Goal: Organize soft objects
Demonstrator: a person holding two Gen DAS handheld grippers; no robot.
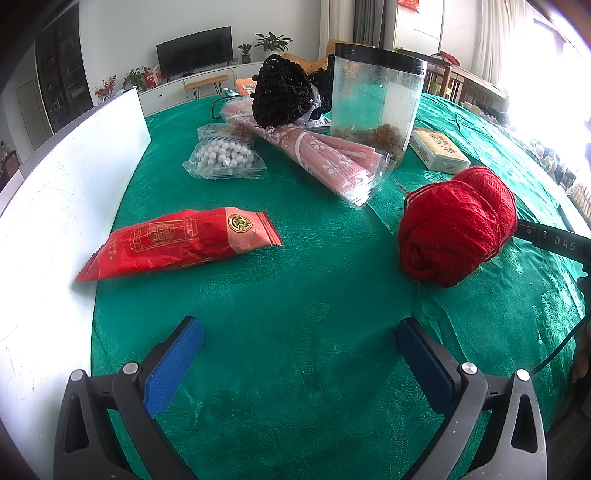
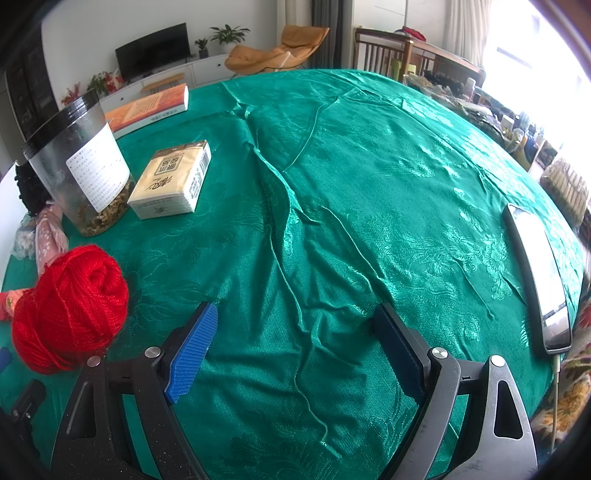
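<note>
— What's behind my counter (image 2: 369, 184)?
— A white wall, with a dark television (image 1: 195, 50) on a long white cabinet (image 2: 184, 72) and potted plants (image 1: 273, 41) beside it.
— And to my right?
— An orange lounge chair (image 2: 277, 51), wooden chairs (image 2: 384, 55), pale curtains (image 2: 456, 22), and a window (image 2: 535, 55) blazing with daylight.

Red packet (image 2: 7, 301) mostly behind yarn (image 2: 70, 310)
</note>
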